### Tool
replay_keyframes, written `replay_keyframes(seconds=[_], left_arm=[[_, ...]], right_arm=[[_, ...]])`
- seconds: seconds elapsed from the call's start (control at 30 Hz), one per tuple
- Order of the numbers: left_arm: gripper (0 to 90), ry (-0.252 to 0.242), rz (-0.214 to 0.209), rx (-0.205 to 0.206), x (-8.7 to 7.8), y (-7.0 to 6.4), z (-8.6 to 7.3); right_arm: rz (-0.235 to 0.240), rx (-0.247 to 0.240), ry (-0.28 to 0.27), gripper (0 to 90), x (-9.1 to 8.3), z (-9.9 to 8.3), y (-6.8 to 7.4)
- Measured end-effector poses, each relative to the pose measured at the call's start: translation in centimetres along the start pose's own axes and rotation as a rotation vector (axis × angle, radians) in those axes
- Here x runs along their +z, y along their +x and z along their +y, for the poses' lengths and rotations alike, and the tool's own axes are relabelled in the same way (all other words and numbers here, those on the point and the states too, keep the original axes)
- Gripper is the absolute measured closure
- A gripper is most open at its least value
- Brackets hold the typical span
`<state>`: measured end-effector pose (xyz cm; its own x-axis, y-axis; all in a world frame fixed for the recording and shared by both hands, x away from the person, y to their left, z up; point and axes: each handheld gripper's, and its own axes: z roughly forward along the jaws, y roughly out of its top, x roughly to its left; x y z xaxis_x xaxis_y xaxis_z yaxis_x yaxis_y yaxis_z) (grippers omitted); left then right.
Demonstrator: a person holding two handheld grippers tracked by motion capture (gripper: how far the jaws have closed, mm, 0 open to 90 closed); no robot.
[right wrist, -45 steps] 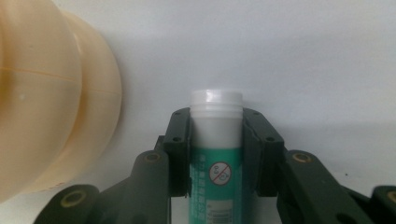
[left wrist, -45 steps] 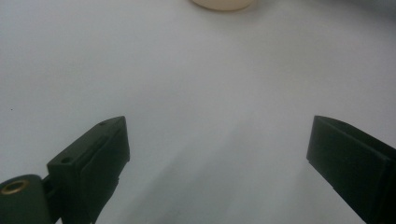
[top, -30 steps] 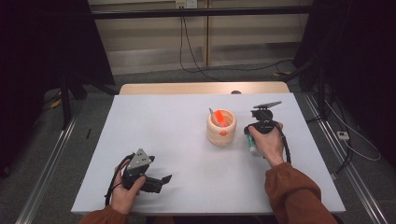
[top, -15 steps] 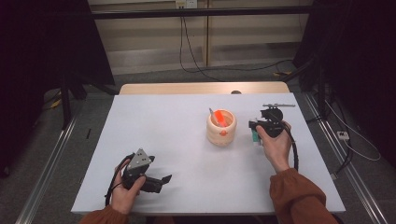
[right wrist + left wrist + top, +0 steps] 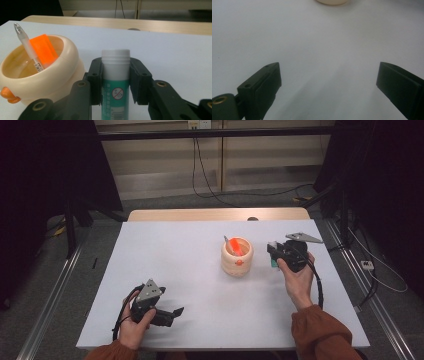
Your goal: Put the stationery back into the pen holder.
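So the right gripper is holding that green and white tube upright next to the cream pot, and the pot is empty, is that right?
Not quite: the pot is not empty. The right gripper view shows a pen and an orange item standing in it. The rest holds: the right gripper clamps the green and white tube upright beside the pot.

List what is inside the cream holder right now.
The holder has a clear pen with a silver tip and an orange item, both leaning on its rim. Its wall hides their lower ends and the bottom. The glue stick is outside, held in the right gripper.
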<state>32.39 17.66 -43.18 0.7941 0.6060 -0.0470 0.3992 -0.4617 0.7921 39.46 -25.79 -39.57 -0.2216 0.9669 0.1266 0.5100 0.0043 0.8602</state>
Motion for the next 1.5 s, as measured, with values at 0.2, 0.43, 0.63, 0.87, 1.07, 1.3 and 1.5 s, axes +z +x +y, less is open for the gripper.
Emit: replay_keyframes(seconds=[0.2,0.43,0.63,0.87,1.07,1.3,1.5], left_arm=[[5.8,-0.003,0.003,0.000,0.0,0.0,0.0],[5.8,-0.003,0.002,-0.002,0.0,0.0,0.0],[5.8,-0.005,0.005,-0.005,-0.1,0.0,0.0],[5.8,-0.015,0.009,-0.004,-0.2,0.0,0.0],[5.8,-0.021,0.014,-0.010,-0.3,0.1,0.0],[5.8,-0.031,0.020,-0.012,-0.4,0.2,0.0],[5.8,-0.041,0.033,-0.022,-0.7,0.4,0.0]], right_arm=[[0.043,-0.033,-0.097,65.6,-0.7,0.1,0.5],[0.109,-0.074,-0.149,65.7,-1.2,0.5,1.0],[0.156,-0.087,-0.202,65.7,-1.7,1.1,1.5],[0.192,-0.103,-0.250,65.7,-1.8,1.6,2.2],[0.204,-0.116,-0.292,65.7,-1.6,2.2,2.7],[0.218,-0.123,-0.319,65.7,-1.3,2.9,3.3],[0.233,-0.132,-0.339,65.7,-1.0,3.8,4.0]])
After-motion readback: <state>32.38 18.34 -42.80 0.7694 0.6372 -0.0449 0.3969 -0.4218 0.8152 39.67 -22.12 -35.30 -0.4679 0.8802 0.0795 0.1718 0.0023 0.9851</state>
